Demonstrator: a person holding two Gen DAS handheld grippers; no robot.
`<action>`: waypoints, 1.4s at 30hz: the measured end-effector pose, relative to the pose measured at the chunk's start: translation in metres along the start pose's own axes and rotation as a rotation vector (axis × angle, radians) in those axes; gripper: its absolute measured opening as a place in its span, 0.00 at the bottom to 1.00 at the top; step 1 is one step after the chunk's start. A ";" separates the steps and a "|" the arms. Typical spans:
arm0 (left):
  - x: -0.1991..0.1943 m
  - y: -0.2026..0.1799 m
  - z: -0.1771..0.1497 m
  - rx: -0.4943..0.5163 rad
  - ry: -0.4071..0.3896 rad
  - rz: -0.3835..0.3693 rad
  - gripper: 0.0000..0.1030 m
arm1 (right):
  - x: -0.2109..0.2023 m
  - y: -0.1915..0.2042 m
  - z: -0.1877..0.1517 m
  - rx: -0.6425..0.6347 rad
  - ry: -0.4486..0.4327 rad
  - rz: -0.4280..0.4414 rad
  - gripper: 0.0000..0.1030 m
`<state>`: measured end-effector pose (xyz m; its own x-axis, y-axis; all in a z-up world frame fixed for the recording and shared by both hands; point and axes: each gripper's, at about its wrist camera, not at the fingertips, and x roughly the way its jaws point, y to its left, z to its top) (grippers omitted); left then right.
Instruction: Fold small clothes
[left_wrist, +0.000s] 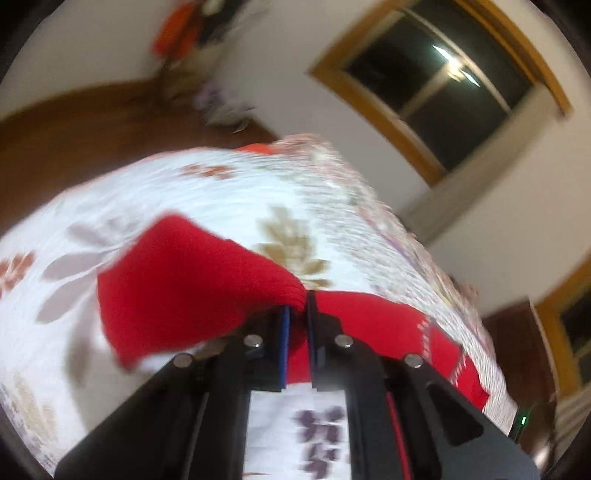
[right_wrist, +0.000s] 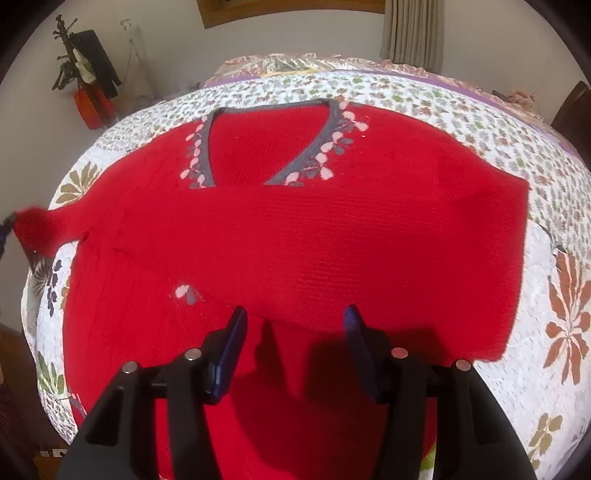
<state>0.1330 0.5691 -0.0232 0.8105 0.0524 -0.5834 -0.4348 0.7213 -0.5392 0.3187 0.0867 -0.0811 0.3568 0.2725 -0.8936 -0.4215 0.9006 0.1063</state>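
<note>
— Sweater (right_wrist: 295, 229): we see red knit, grey V-neck trim, spread across the floral bed (right_wrist: 554, 258).
— Our left gripper (left_wrist: 297, 306) pinches its sleeve near the bed's edge; right gripper (right_wrist: 295, 325) gapes, empty, above the hem.
</note>
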 end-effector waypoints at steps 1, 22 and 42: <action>0.005 -0.024 -0.004 0.050 0.005 -0.022 0.07 | -0.002 -0.003 -0.002 0.004 -0.001 0.000 0.54; 0.163 -0.136 -0.135 0.320 0.388 -0.076 0.10 | 0.006 -0.032 -0.016 0.038 0.011 -0.028 0.58; 0.101 -0.027 -0.067 0.289 0.384 0.208 0.40 | 0.015 0.098 0.044 -0.126 0.049 0.116 0.60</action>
<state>0.2005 0.5090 -0.1087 0.4921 -0.0031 -0.8705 -0.4015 0.8865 -0.2301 0.3196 0.1938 -0.0647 0.2594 0.3525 -0.8992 -0.5596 0.8137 0.1575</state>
